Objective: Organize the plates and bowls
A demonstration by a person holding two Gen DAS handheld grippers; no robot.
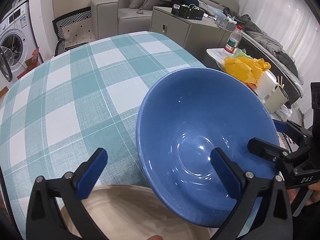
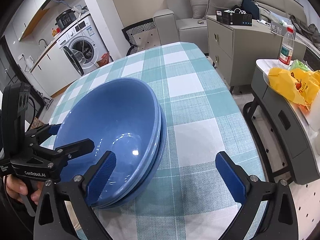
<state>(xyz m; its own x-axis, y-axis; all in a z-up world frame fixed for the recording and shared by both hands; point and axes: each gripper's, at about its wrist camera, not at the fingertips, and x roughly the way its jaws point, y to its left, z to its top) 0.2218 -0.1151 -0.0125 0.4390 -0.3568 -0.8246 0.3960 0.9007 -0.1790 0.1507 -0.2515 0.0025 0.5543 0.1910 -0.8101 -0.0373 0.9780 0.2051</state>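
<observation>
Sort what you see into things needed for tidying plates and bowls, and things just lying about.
For the job: stacked blue bowls, beige plate, left gripper, right gripper.
Lying about: water bottle, yellow bag, black boxes.

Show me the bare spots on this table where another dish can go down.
Free: the far half of the checked tablecloth, between the stacked blue bowls and the edge toward the sofa; also the strip from the bowls to the table's right edge. Crowded: the near edge, where the beige plate, bowls, left gripper and right gripper meet.
</observation>
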